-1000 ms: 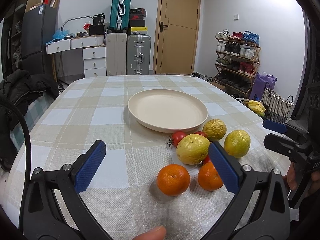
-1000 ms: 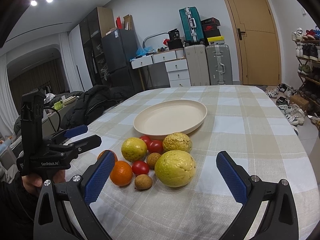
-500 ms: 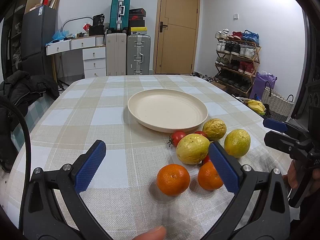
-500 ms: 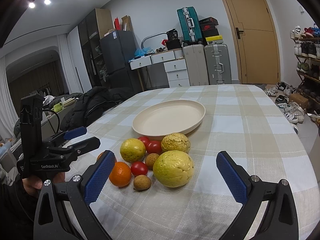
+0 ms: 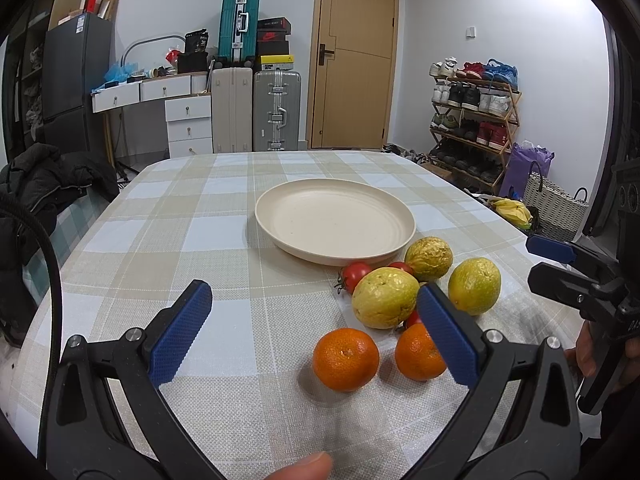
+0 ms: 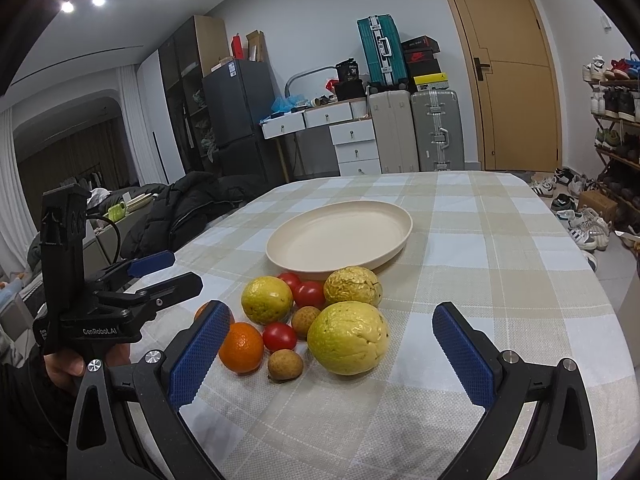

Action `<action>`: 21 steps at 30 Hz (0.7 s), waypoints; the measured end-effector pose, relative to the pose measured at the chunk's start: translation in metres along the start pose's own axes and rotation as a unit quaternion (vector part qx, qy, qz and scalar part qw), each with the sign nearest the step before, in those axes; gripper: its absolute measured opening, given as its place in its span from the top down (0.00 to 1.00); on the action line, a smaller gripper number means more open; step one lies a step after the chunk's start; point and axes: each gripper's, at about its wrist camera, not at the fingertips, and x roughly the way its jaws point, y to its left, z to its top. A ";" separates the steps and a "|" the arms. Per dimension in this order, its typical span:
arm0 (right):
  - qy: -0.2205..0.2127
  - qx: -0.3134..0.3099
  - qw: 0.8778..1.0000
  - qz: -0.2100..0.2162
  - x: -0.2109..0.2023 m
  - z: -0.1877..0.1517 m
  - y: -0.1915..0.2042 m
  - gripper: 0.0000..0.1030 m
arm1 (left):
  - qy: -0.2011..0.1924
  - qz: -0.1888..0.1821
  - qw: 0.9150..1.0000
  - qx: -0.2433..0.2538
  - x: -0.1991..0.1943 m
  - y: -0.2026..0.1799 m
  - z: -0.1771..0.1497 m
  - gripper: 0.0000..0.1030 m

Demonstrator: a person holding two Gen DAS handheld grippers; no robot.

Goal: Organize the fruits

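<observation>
Left wrist: left gripper (image 5: 314, 326) jaws spread, holding nothing, above cloth (image 5: 160, 240); orange (image 5: 346, 359) between fingers. Fruit pile just beside plate (image 5: 335, 222).
Right wrist: right gripper (image 6: 330, 346) jaws spread, empty; guava (image 6: 349, 338) between fingers, fruits touching, plate behind.

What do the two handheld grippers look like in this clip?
Both the left gripper and right gripper have black plastic bodies, silver screws and two fingers faced with blue textured pads. In the right wrist view, the left gripper carries white "GenRobot.AI" lettering, an upright black block and a black cable.
</observation>
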 end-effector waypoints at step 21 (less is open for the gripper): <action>0.011 -0.003 1.000 -0.003 0.003 0.002 0.001 0.00 | 0.002 -0.001 1.000 0.001 -0.001 -0.001 -0.001 0.01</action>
